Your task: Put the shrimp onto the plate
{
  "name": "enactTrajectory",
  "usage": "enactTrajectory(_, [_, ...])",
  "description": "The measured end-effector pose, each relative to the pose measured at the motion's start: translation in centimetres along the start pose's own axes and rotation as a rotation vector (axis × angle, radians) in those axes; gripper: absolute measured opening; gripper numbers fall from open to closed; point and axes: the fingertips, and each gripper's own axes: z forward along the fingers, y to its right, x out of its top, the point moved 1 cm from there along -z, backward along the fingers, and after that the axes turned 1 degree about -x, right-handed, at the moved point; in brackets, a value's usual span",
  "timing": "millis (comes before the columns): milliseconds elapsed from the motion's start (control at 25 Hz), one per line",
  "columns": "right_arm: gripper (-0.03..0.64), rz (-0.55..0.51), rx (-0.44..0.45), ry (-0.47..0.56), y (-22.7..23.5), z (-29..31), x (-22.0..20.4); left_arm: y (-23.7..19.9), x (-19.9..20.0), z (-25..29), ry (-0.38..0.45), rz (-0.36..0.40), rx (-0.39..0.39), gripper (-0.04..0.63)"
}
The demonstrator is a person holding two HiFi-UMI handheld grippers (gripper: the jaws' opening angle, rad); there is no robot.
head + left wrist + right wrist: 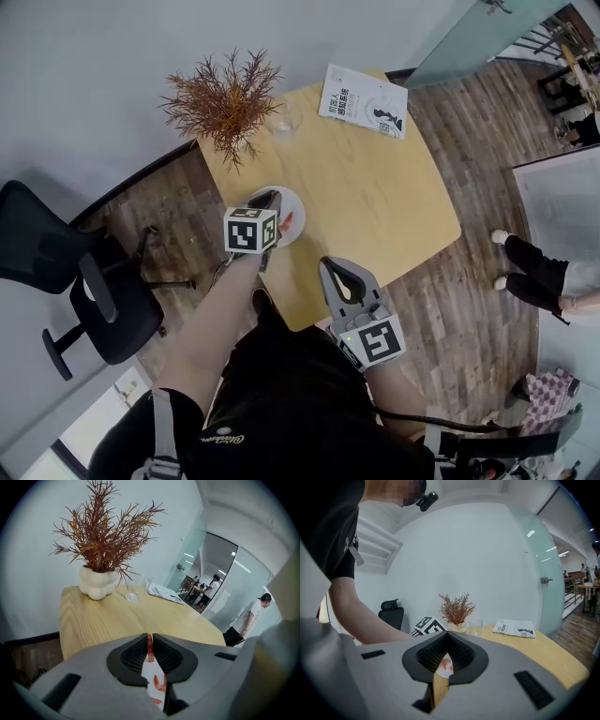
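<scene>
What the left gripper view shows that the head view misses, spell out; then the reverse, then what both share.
Only the left gripper view: the clamped shrimp pinched between the pads of the left gripper, and the white vase under the plant.

Only the head view: the right gripper by the table's near edge, and the left gripper's marker cube.

Both: the white plate with loose shrimp on it, the plant, the glass, the book and the wooden table.

An office: black swivel chair (117,319), glass partition (469,37), wooden meeting table (375,197).
</scene>
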Motion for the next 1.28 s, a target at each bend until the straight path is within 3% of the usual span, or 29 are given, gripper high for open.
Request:
enactTrajectory(760, [0.003,0.0,0.013,0.016,-0.9,0.3,0.4,-1.0,-0.4,-1.5,-0.047,0.125,0.094,0.066])
enactTrajectory(1080, [0.003,-0.002,0.017,0.02,-1.3,0.2,0.4,-1.7,-0.5,-2.1,-0.042,0.14,0.12,0.069])
enactTrajectory(1200, [0.003,-0.003,0.017,0.023,-1.4,0.1,0.5,-1.6,-0.6,-2.2,-0.043,0.143,0.12,0.124])
enactTrajectory(1280, [0.003,-0.006,0.019,0.023,-1.4,-0.1,0.5,-1.5,-0.6,-2.3,-0.044,0.153,0.117,0.124])
